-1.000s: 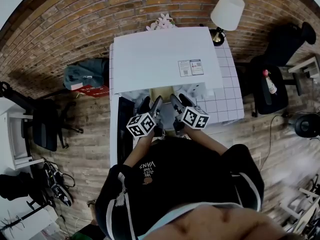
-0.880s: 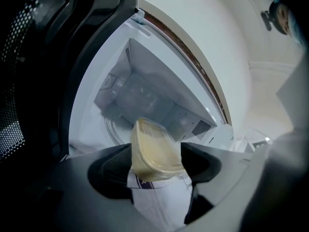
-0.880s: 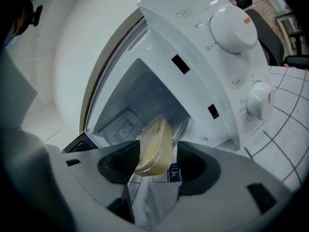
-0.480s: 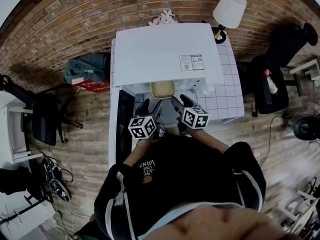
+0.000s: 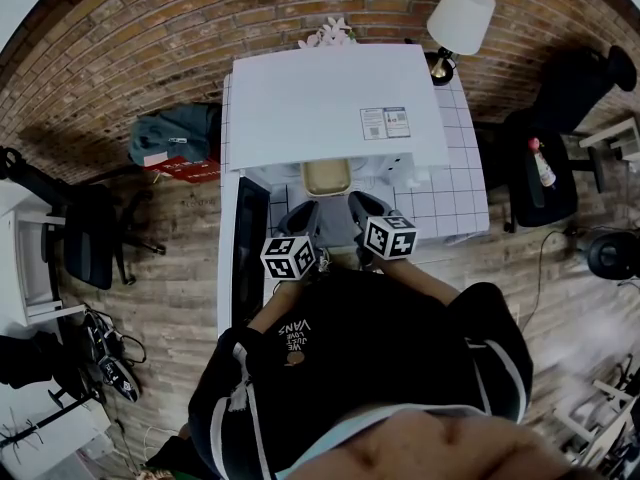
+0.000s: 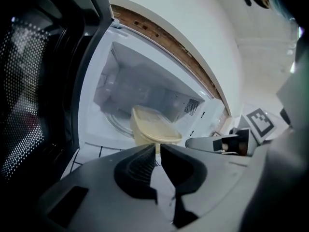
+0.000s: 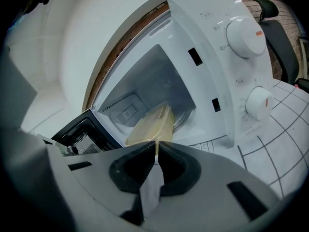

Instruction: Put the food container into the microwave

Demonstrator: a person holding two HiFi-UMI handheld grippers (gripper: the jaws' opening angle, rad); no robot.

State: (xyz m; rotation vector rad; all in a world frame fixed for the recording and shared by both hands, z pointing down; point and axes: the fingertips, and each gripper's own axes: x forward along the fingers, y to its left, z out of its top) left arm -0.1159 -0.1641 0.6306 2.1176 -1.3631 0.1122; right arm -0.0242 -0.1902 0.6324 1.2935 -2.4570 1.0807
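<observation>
The white microwave [image 5: 330, 103] stands on the tiled table with its dark door [image 5: 250, 238] swung open to the left. A beige lidded food container [image 5: 326, 178] sits inside its cavity, near the front, on the glass turntable. It also appears as the beige container [image 6: 152, 127] in the left gripper view and the beige container [image 7: 150, 124] in the right gripper view. My left gripper [image 5: 300, 216] and right gripper [image 5: 360, 206] hover side by side just in front of the opening, apart from the container. The left gripper [image 6: 158, 146] and right gripper [image 7: 157, 146] are both shut and hold nothing.
Two control dials [image 7: 244, 35] sit on the microwave's right panel. The white tiled table [image 5: 455, 203] extends to the right. A lamp [image 5: 458, 18] stands at the back right corner. Dark chairs [image 5: 560, 88] stand on the wooden floor around.
Both grippers have drawn back toward me from the microwave opening. The container has come free of them and stays inside the cavity.
</observation>
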